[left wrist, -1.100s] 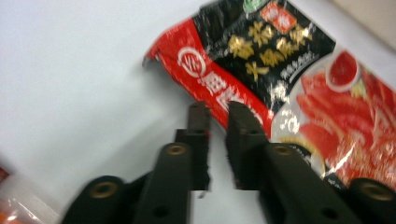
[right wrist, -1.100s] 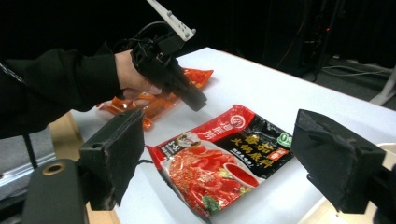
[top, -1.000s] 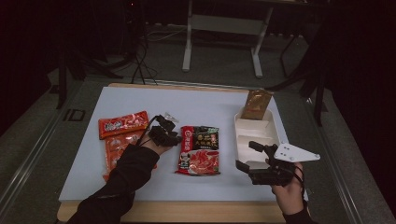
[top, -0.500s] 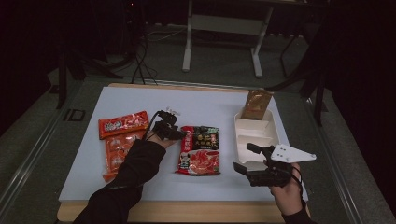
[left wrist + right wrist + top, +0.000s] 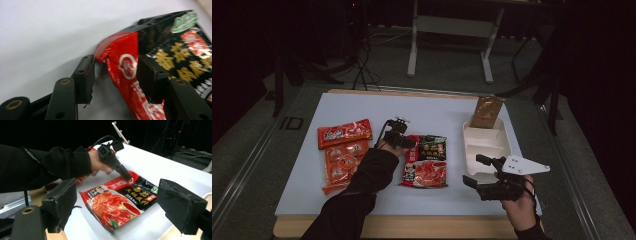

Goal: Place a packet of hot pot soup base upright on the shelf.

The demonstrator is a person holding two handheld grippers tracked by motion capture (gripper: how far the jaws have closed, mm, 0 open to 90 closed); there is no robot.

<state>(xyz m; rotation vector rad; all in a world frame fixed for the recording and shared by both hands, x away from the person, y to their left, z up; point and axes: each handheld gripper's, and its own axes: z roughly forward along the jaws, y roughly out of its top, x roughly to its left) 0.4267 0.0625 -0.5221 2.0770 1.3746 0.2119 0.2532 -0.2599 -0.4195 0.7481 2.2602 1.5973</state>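
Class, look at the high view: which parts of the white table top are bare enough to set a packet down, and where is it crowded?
Free: the far strip of the table top behind the orange packets and the red-and-black packet, and the near strip before that packet. Crowded: the left gripper at the packet's corner, and the right edge with the white tray.

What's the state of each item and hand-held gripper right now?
Left hand-held gripper: jaws just opening, astride the red-black packet's corner.
Right hand-held gripper: open, empty.
Red-black packet: flat on table, corner lifted.
Orange packets: flat, untouched.
White tray: brown packet leaning at its far end.
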